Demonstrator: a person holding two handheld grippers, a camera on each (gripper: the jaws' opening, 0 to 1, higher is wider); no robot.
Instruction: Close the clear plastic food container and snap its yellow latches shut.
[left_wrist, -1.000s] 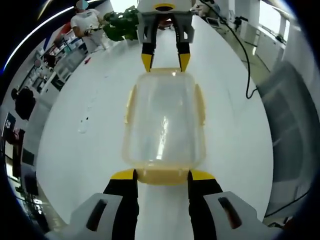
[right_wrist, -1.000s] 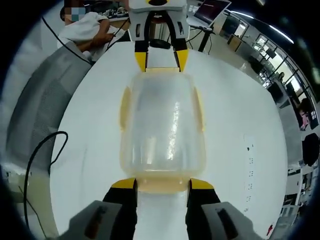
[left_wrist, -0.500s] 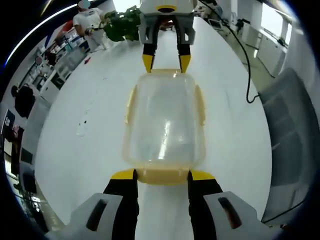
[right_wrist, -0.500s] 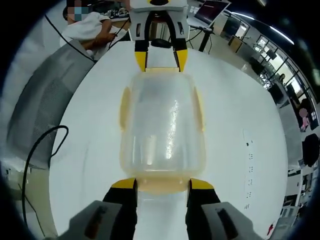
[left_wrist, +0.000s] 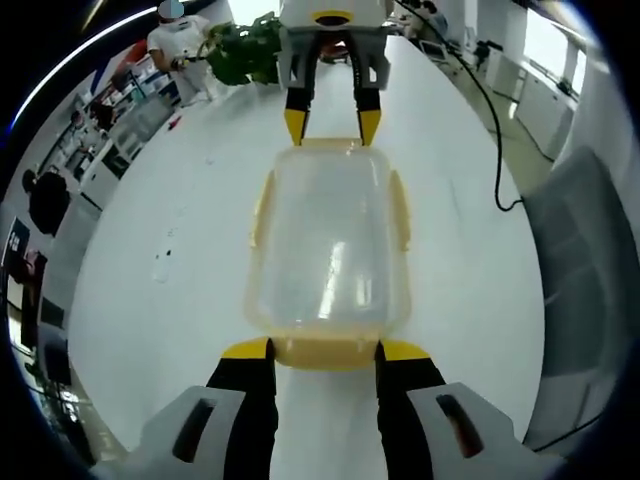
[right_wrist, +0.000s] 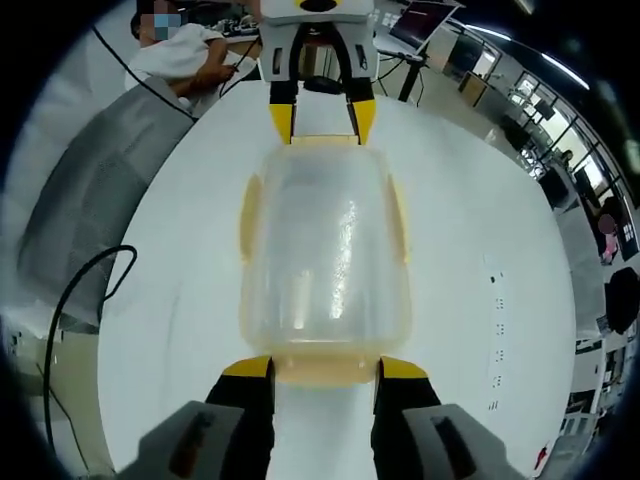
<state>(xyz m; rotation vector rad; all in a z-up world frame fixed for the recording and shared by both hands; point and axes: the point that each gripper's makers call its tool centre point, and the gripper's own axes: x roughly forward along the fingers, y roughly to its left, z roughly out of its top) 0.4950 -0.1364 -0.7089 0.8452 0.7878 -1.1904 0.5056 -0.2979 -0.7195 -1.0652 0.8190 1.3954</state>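
Container (left_wrist: 330, 240) sitting lidded on the smooth white table (left_wrist: 150, 300), between two grippers.
Left gripper (left_wrist: 322, 352) and right gripper (right_wrist: 322, 368) are pointing at opposite short ends, yellow-tipped jaws spread beside rounded yellow latches (right_wrist: 325, 368); walls are cloudy clear plastic.
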